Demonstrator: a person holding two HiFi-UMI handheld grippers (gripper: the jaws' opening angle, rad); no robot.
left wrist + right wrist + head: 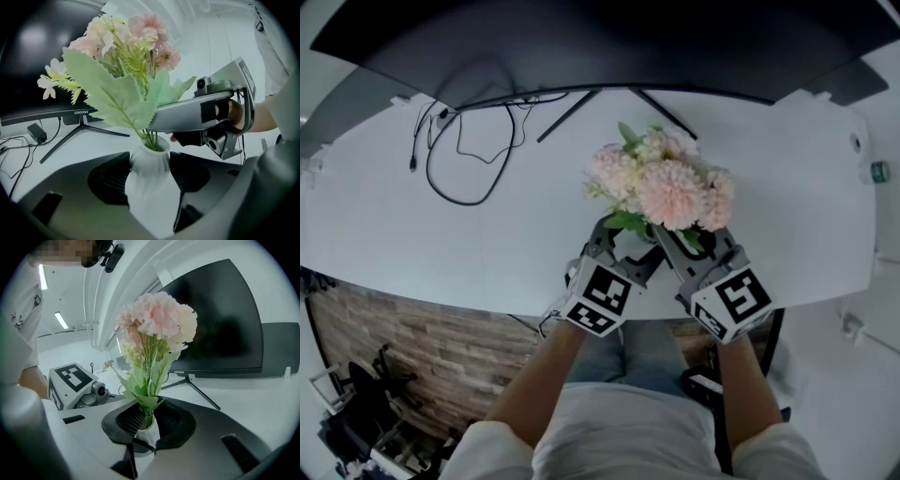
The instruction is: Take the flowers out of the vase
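Observation:
A bunch of pink and cream artificial flowers (pixel 666 183) with green leaves stands in a small white ribbed vase (pixel 150 164) on the white desk (pixel 412 234). My left gripper (pixel 150 171) is open, and its jaws straddle the vase's upper body, with the pads close against its sides. My right gripper (pixel 147 420) is shut on the flower stems (pixel 149 413) just above the vase's neck (pixel 147 433). One of its fingers (pixel 187 112) reaches in over the vase mouth. In the head view the blooms hide the vase, and both grippers sit side by side below them.
A dark monitor (pixel 600 47) on thin black legs (pixel 581 103) stands behind the flowers. A black cable (pixel 464 159) loops over the desk at the back left. The desk's near edge runs just under my hands, and a small green object (pixel 879 172) sits at the far right.

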